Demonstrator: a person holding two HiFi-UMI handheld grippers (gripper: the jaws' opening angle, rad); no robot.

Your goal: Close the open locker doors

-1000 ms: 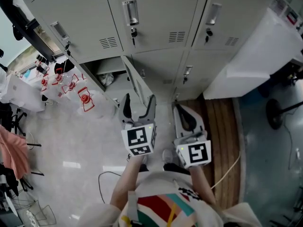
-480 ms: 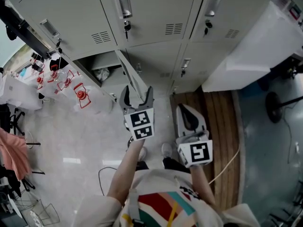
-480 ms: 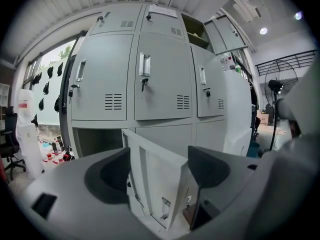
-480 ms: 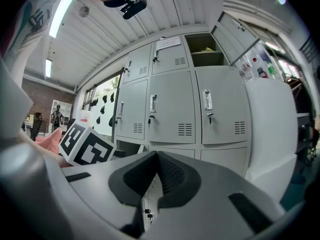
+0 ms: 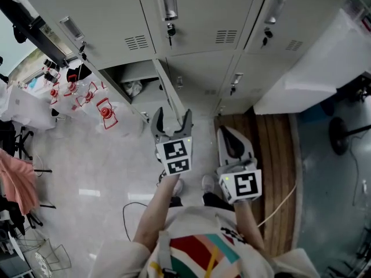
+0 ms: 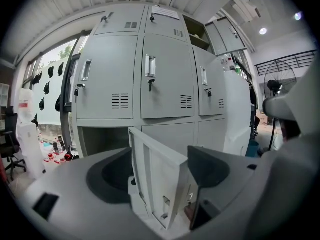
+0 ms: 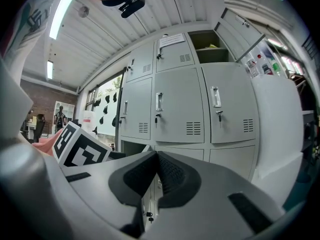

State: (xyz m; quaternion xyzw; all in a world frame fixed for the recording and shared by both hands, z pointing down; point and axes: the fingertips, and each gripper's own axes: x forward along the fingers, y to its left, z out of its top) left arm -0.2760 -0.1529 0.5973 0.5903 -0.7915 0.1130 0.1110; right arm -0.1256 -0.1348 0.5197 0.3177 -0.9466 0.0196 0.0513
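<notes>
The grey lockers [image 5: 191, 22] fill the top of the head view. A bottom locker's door [image 5: 170, 92] stands swung out towards me, and its compartment [image 5: 134, 81] shows a crumpled item inside. My left gripper [image 5: 171, 119] is open, with the door's free edge between its jaws; in the left gripper view the door [image 6: 159, 176] stands edge-on between the two fingers, and I cannot tell whether they touch it. My right gripper [image 5: 233, 139] hangs shut and empty to the right, its pads [image 7: 165, 174] pressed together. A top locker [image 7: 210, 40] is open too.
A white covered bulk [image 5: 316, 62] stands against the lockers at the right, above a wooden platform [image 5: 272, 155]. Red-and-white items [image 5: 87, 100] lie on the floor at the left. A cable [image 5: 130, 213] runs by my feet. A fan base [image 5: 339, 138] stands far right.
My left gripper has moved forward and up to the open door, whose edge now sits between its jaws. The right gripper has barely moved.
</notes>
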